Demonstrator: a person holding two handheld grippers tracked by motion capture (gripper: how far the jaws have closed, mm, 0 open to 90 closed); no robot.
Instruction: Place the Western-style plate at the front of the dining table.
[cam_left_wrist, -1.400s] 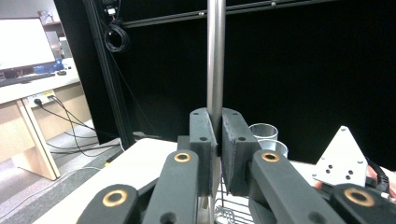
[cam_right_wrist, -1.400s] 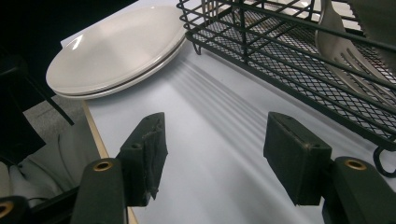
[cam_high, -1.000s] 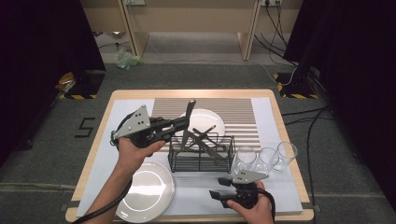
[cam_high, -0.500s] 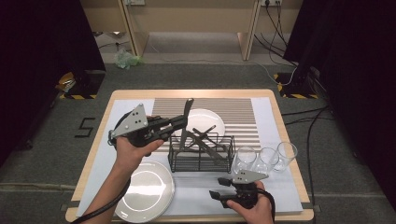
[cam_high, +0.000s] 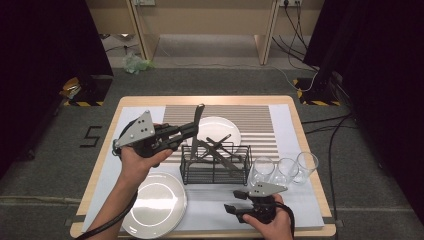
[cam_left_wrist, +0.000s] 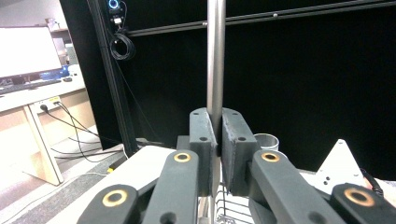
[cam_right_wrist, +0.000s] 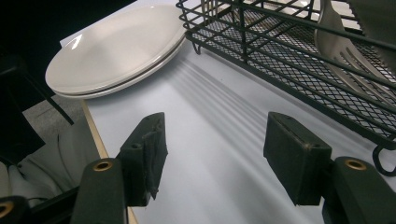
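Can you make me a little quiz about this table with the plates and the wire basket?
1. True or false: the left claw is shut on a metal utensil handle.
2. How many clear glasses stand to the right of the wire basket?
3. Which is right about the right claw?
A. It holds a glass.
B. It is open, with nothing between its jaws.
C. It is inside the basket.

Key:
1. True. The handle stands upright, pinched between the pads.
2. Three, in a row.
3. B. It hovers low over the pale mat, near the stacked plates.
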